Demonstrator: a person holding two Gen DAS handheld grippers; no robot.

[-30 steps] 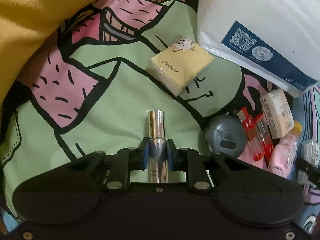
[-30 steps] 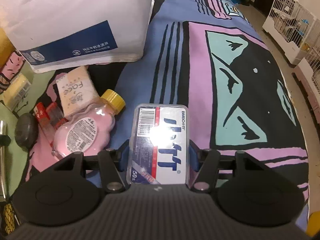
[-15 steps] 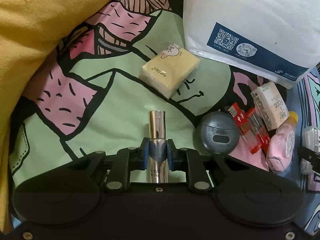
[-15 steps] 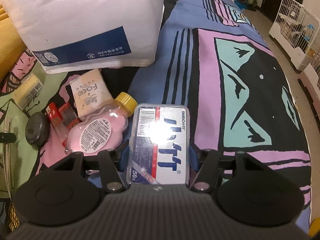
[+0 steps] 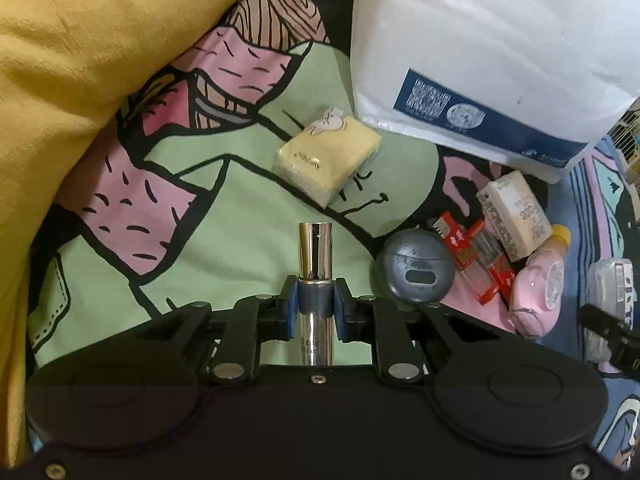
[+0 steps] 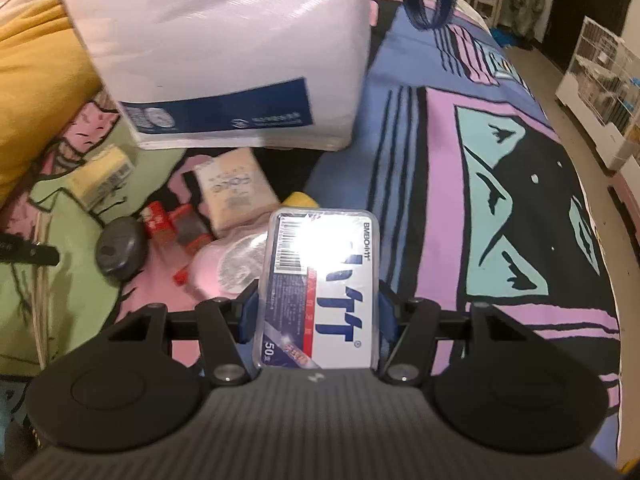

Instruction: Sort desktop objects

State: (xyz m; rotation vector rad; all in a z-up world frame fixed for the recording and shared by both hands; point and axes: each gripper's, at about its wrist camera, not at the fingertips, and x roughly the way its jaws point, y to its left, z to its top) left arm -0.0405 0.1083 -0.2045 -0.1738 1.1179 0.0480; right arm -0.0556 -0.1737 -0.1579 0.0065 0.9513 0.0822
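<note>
My left gripper [image 5: 316, 305] is shut on a shiny silver tube [image 5: 314, 248] and holds it above the green patch of the cartoon bedsheet [image 5: 224, 216]. My right gripper [image 6: 318, 312] is shut on a clear plastic box with a blue and red label [image 6: 320, 284]. Loose items lie between them: a yellow tissue pack [image 5: 326, 160], a grey round case [image 5: 414, 270], red packets [image 5: 476, 256], a beige "Face" pack [image 5: 514, 214] and a pink bottle with a yellow cap [image 5: 540, 288]. The right view also shows the grey case [image 6: 120, 250] and the beige pack [image 6: 234, 188].
A large white bag with a blue label [image 5: 492, 48] stands at the back, also in the right view [image 6: 224, 48]. A yellow blanket [image 5: 68, 60] fills the left. White wire cages [image 6: 600, 72] stand on the floor beyond the bed's right edge.
Both grippers have pulled back and risen with their objects still held. The white bag and loose items now sit lower and closer in both views.
</note>
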